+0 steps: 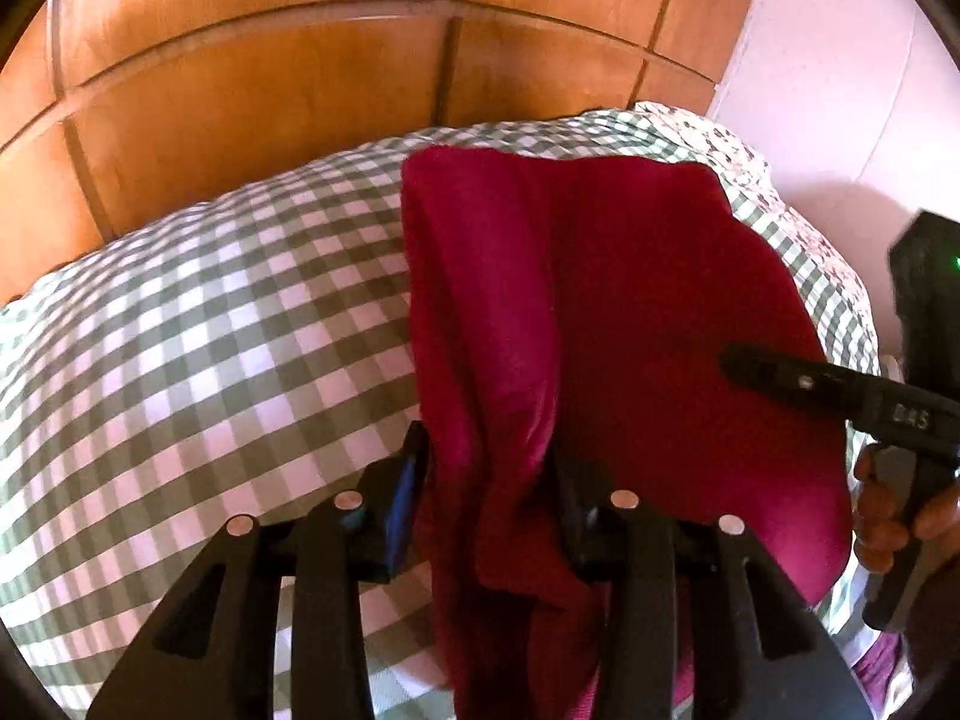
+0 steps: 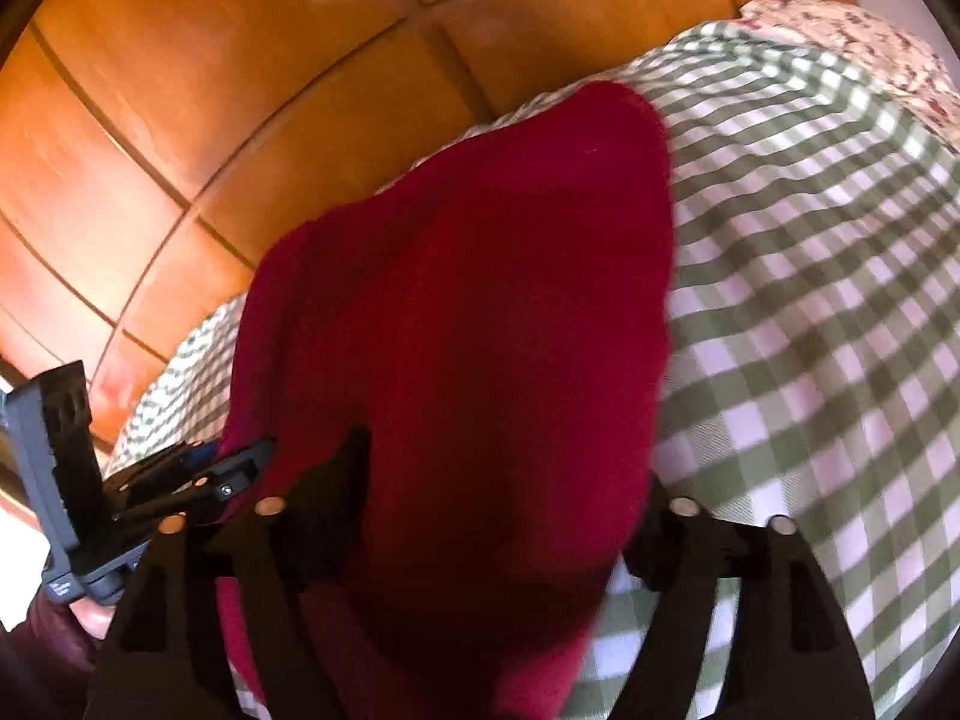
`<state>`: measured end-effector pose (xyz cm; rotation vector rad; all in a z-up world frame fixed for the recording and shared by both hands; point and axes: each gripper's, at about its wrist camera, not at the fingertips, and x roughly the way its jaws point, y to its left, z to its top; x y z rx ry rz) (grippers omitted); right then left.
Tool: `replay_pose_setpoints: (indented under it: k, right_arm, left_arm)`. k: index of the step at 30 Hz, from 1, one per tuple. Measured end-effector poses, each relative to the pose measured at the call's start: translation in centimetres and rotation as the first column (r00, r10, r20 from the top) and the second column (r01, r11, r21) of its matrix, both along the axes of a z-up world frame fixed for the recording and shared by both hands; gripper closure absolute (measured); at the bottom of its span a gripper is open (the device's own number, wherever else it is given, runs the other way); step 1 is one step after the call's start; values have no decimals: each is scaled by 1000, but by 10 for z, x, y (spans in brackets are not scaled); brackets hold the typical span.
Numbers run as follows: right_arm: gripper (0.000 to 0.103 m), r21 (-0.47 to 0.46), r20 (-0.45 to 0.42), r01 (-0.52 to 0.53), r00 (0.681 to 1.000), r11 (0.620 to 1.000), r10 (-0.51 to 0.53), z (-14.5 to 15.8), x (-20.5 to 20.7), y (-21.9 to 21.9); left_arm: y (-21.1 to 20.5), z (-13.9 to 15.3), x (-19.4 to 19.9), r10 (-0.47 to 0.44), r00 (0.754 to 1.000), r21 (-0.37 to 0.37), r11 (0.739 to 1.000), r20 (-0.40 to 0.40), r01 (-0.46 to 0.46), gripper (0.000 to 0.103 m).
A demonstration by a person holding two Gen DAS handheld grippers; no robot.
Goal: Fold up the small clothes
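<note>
A dark red garment lies spread on a green-and-white checked bedspread, with a long fold running down its left side. My left gripper straddles that fold at the near end. Its jaws stand partly apart and its blue pad shows beside the cloth. In the right wrist view the same garment fills the middle, and my right gripper stands wide open over its near edge with the cloth lying loose between the jaws. The left gripper shows at that view's left edge.
Orange-brown wooden panels rise right behind the bed. A floral cloth lies at the bed's far right corner, beside a white wall. A hand holds the right gripper's handle at the right edge. Bare checked bedspread stretches beside the garment.
</note>
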<state>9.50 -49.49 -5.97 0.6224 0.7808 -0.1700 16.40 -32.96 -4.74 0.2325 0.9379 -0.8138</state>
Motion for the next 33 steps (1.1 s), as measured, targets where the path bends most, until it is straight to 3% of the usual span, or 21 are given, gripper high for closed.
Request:
replay_pose_setpoints:
  k: [6,10,14,15,16,18,33]
  right_arm:
    - [25,-247,46,109,994,963,-100,52,-27,18]
    - [28,-324,67,90,995,942,-72,68,-40,37]
    - [28,-393,-34,22,999,919,-38,38,-39,71]
    - [28,-440,-76,13,996,898,-51,25,-33,78]
    - [27,-526,-115,8,990,851,-81,11,-27,88]
    - [27,-586,-114,25,987,810,-113,3,-25,98]
    - [23,-507,-131,96,974,856,-186,19,-46,112]
  left_arm:
    - [21,39,-24,89,989,-54,995,120,-83,52]
    - [14,20,-20,100,978,52,992,185,-112,51]
    - [10,6,-12,141,968,78,984,207,-160,37]
    - [11,5,-10,144,970,73,984,198,-161,37]
    - [11,7,-10,151,970,69,984,191,-167,37]
    - [18,14,-16,166,967,62,982,195,-181,37]
    - [78,51,-58,277,942,-84,960,188,-266,31]
